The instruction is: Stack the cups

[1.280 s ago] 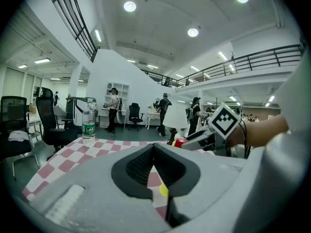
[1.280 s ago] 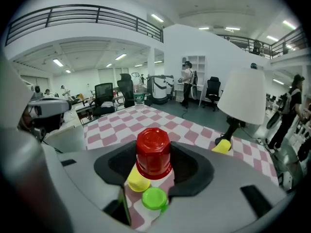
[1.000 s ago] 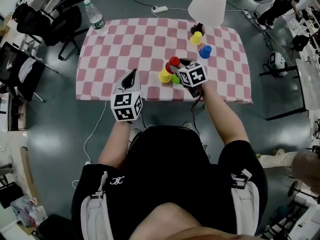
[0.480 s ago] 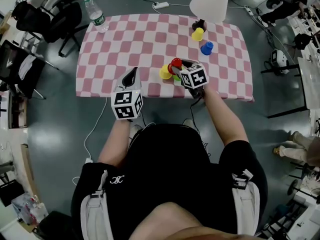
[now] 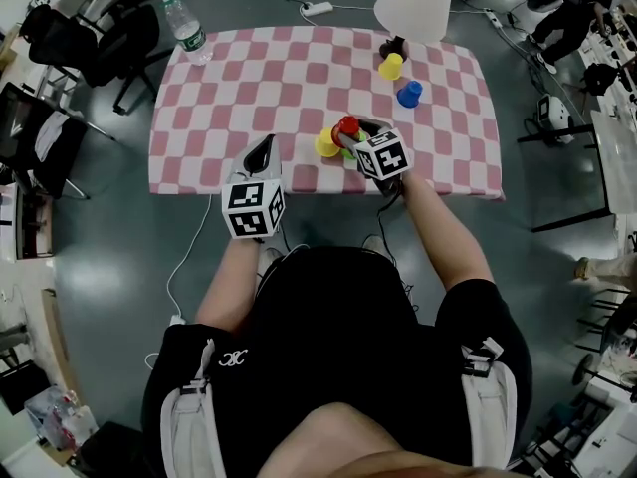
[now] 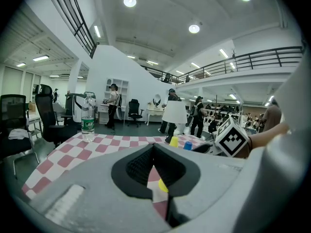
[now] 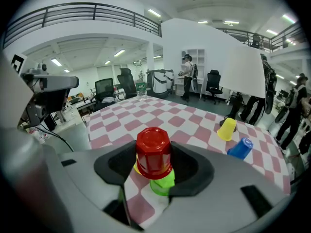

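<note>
My right gripper is shut on an upturned red cup, held just over an upturned green cup on the checked table. In the head view the red cup is beside a yellow cup, and the green cup is mostly hidden. A second yellow cup and a blue cup stand at the far right, near the lamp. My left gripper hovers shut and empty over the table's near edge, left of the cups.
A white lamp stands at the table's far right and a water bottle at its far left corner. Office chairs crowd the floor on the left. A power strip lies on the floor behind the table.
</note>
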A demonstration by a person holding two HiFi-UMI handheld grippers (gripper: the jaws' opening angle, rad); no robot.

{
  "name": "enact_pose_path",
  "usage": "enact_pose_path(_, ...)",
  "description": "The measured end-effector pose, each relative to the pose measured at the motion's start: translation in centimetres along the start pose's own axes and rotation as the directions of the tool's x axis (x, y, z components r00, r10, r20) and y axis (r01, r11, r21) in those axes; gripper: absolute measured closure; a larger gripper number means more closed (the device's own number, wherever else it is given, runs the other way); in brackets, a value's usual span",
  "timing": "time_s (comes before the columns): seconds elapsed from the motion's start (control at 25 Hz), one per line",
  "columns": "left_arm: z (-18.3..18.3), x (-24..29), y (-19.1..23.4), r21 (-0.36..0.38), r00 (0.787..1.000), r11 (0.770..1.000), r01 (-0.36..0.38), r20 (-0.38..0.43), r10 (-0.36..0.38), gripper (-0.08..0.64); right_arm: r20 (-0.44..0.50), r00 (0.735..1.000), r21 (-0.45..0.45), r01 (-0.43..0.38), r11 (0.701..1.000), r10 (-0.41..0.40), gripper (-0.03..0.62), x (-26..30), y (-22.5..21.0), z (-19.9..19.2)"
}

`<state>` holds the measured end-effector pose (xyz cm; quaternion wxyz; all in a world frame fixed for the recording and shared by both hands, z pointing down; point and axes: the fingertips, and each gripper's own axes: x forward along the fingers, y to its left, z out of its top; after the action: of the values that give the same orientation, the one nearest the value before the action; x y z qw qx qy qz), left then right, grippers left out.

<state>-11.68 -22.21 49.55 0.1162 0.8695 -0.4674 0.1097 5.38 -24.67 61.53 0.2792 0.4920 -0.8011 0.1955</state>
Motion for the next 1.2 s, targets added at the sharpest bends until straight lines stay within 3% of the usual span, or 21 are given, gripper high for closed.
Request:
enact_pose_path(0.48, 0.2, 0.0, -0.4, 0.008, 1.000, 1.000, 0.008, 0.001, -0.008, 0.545, 0.007, 1.000, -0.009, -0.021, 1.000, 0.021, 0.363, 0.3, 0.4, 0.0)
enact_pose_path(0.84, 0.8, 0.2, -0.5, 0.012, 1.000, 1.000, 0.011, 0.011, -0.011, 0.545, 0.163, 0.987, -0.005, 0.011, 1.000, -0.010, 0.344, -2.2, 0.4, 3.3)
enact_pose_path(0.96, 1.2, 0.5, -0.9, 0.017, 1.000, 1.000, 0.020, 0.015, -0.021, 0.545, 0.274, 0.961, 0.018, 0.045, 0.999, -0.048, 0.345, -4.2, -0.1, 5.6)
enact_pose_path(1.04, 1.6, 0.8, -1.2, 0.020, 0.999, 0.999, 0.027, 0.020, -0.027, 0.545, 0.357, 0.930, 0.039, 0.082, 0.996, -0.090, 0.351, -6.0, -0.8, 7.2)
enact_pose_path(1.2, 2.4, 1.5, -1.8, 0.019, 0.999, 0.999, 0.038, 0.031, -0.039, 0.545, 0.506, 0.817, 0.126, 0.247, 0.961, -0.276, 0.388, -10.5, -3.8, 9.8)
